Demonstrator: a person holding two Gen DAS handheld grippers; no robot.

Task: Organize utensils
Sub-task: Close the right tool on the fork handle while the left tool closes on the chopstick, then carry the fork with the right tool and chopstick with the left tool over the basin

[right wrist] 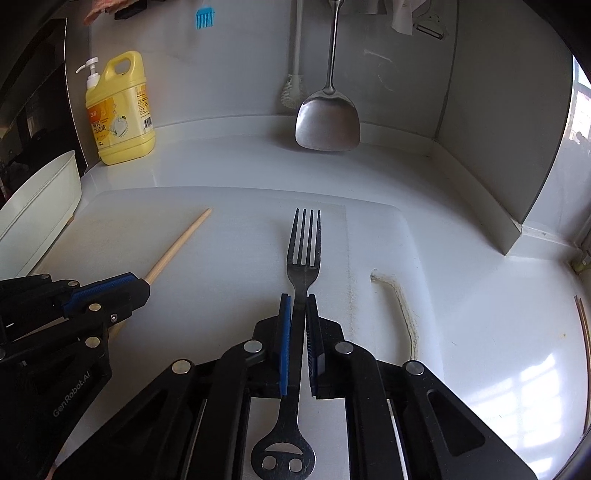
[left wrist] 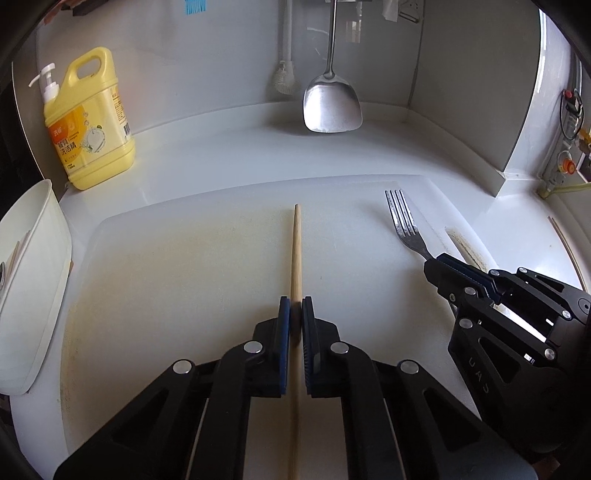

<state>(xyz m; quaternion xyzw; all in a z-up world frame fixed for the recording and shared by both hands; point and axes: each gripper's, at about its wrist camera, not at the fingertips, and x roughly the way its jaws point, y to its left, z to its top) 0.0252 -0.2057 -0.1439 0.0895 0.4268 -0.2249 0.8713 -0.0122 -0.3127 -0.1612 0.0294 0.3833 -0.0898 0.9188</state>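
A yellow soap bottle (left wrist: 90, 122) with a white pump stands on the white desk (left wrist: 229, 155) near the back wall. A blue brush (right wrist: 205, 17) hangs high on that wall. A white cutting board (left wrist: 177, 266) lies on the desk.

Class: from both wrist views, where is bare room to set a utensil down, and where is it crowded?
Free: the white cutting board between the wooden chopstick and steel fork, and the counter between the yellow detergent bottle and steel spatula. Crowded: the near edge, where the left gripper and right gripper sit.
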